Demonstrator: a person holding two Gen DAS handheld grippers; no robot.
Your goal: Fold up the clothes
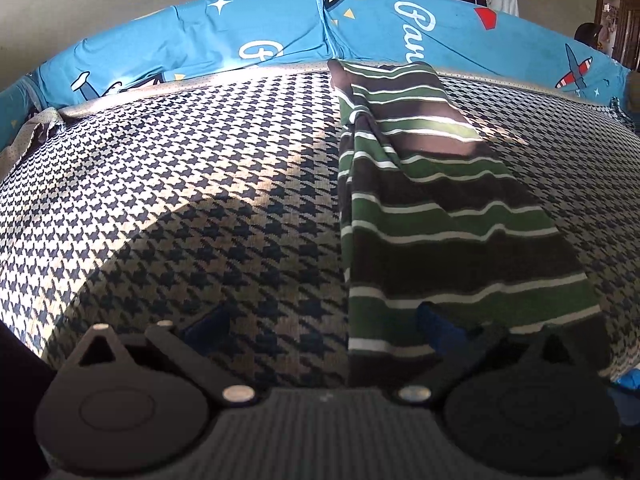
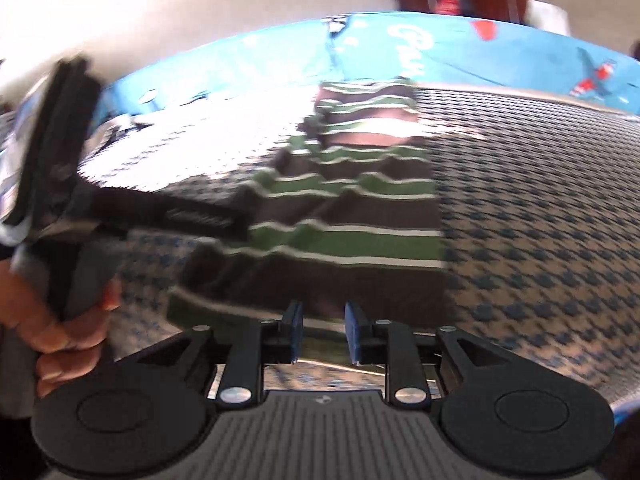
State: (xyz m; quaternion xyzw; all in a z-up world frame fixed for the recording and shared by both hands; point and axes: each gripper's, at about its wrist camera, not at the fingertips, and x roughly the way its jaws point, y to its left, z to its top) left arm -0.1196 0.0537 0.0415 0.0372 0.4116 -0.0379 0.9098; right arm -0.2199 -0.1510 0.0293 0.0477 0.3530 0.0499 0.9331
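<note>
A striped garment point(image 1: 432, 216), in green, brown and white bands, is seen laid out as a long narrow strip on the houndstooth-covered bed point(image 1: 168, 184). Its long axis runs from the near edge of the bed away toward the far edge, where blue printed fabric point(image 1: 200, 40) stands along the bed. A sleeve or flap is noted folded over the strip near its far end. The strip could be a garment already folded lengthwise or one merely laid narrow; this is not settled by the views.

The left gripper point(image 1: 324, 324) is held low at the near edge, fingers spread wide; its right-hand blue pad point(image 1: 436, 330) overlaps the strip's near hem, the other resting over bare cover. No cloth is seen pinched between them.

The right gripper point(image 2: 322, 330) is held just short of the near hem, jaws narrowly parted with nothing between them. The view is motion-blurred. A hand point(image 2: 68, 332) gripping the other tool appears at its left.

Both grippers lie at the near end, the garment extending straight ahead of each; neither is clearly nearer.
</note>
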